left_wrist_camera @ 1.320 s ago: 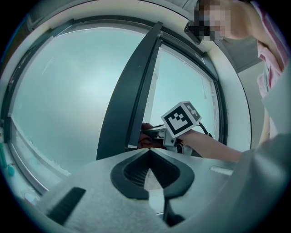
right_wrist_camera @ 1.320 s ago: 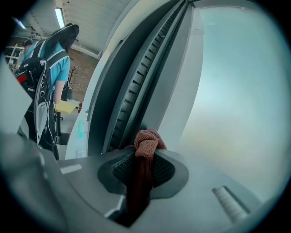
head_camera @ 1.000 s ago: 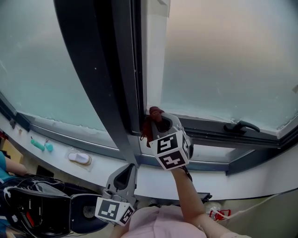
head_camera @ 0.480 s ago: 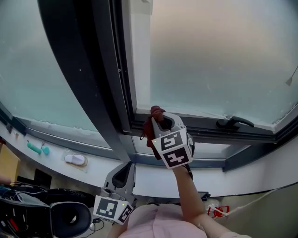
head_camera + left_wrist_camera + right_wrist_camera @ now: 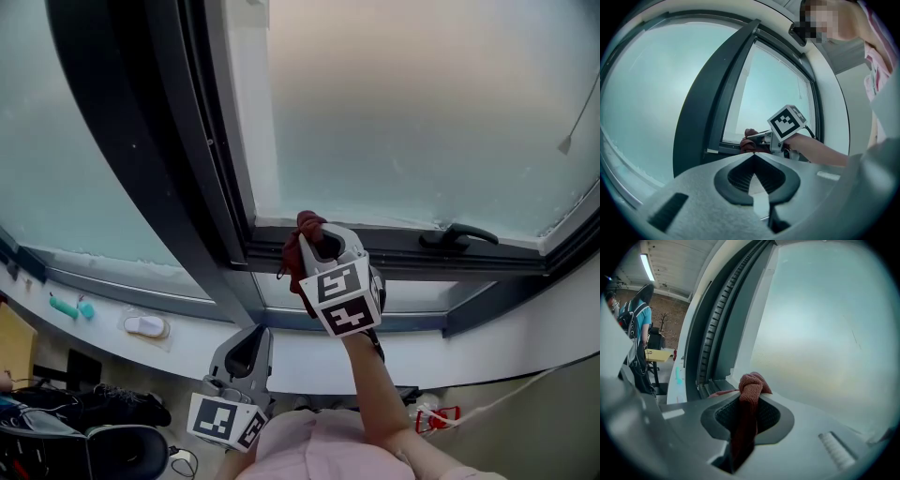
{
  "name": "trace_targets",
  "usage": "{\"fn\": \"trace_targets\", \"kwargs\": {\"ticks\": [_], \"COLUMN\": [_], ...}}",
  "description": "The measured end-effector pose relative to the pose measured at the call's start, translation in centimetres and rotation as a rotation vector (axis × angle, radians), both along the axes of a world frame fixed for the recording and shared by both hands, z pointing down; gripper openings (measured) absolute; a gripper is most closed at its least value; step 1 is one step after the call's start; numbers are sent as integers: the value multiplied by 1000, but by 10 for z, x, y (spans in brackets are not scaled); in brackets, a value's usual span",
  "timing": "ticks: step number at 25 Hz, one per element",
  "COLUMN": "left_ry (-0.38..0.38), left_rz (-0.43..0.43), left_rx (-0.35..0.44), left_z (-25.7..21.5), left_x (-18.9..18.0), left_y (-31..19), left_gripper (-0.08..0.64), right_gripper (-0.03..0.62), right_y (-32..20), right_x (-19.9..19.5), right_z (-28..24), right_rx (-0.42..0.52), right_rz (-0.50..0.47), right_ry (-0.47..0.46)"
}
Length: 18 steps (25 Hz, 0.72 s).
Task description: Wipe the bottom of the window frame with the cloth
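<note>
Frosted glass (image 5: 422,112) backs the bottom rail (image 5: 403,255) at frame centre, where the right tool (image 5: 319,246), clamped on the red cloth (image 5: 307,225), could scrape bare plastic if the small wad slips; the left tool (image 5: 247,354) hangs low, jaws together.

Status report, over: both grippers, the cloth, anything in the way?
Right gripper shut on cloth, at bottom window frame. Left gripper shut, empty, low. Window handle further right on frame.

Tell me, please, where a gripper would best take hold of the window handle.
Probably the handle's lever near its free right end, coming from the room side with jaws above and below: it lies level along the bottom frame and stands proud of it.
</note>
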<state>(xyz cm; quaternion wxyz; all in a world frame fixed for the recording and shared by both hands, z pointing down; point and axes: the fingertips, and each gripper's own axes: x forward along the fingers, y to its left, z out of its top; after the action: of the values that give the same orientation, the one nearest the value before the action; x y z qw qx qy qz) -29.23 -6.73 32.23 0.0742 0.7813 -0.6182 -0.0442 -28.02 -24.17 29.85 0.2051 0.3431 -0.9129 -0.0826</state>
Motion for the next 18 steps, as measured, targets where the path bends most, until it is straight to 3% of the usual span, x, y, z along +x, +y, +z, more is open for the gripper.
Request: {"fn": "trace_targets", "kwargs": {"ticks": [7,18], "left_ry": [-6,-24], "left_rz": [0,44], "left_rx": [1,13], "left_z": [-1,-6], "left_x": [6,28], "left_y": [1,-3], "left_gripper": [1,0], "right_gripper": [63,63], "right_y": [-6,-11], "right_x": [22,54], "right_z": [1,3], "right_rx": [-3,-46], "right_rz": [50,97], "right_ry": [35,-35]}}
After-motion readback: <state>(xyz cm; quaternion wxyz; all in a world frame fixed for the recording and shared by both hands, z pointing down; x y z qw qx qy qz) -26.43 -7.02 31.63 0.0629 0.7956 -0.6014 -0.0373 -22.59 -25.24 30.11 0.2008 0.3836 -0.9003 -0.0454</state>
